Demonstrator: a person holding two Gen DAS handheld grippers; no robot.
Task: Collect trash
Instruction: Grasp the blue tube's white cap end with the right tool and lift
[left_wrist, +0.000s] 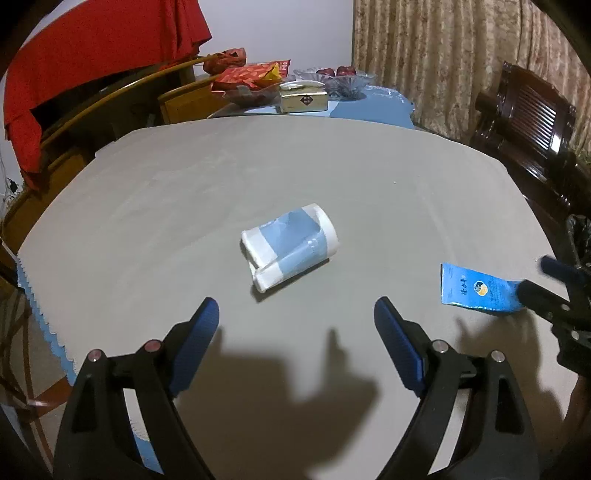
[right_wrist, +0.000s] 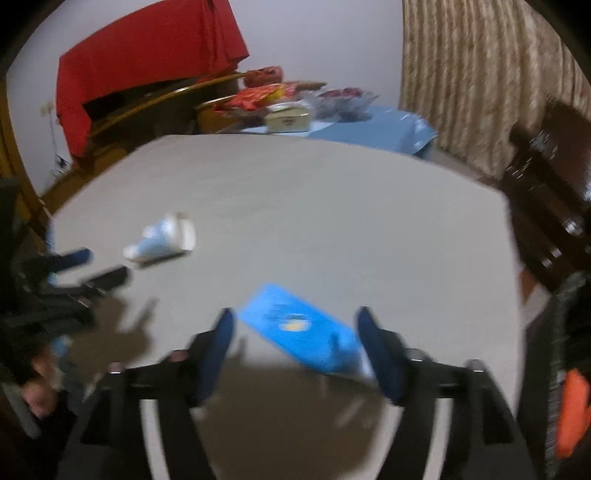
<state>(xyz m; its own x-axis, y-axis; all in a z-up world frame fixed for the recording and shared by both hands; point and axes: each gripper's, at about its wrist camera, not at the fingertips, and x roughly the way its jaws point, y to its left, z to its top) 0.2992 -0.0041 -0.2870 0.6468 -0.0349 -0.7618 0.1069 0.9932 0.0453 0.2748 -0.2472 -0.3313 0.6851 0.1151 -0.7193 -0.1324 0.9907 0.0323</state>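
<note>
A crushed blue-and-white paper cup (left_wrist: 290, 246) lies on its side on the grey desk (left_wrist: 184, 206), just ahead of the left gripper (left_wrist: 296, 314), whose jaws stand wide apart and empty. A blue packet (right_wrist: 303, 332) lies flat between the right gripper's (right_wrist: 295, 323) open jaws, unpinched.

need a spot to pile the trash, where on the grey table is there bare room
Bare grey tabletop lies beyond the crushed white-and-blue paper cup, up to the crowded far end: gold tissue box, glass fruit bowl, red snack packets. The left of the cup is also free. The blue foil packet takes the right edge.
</note>
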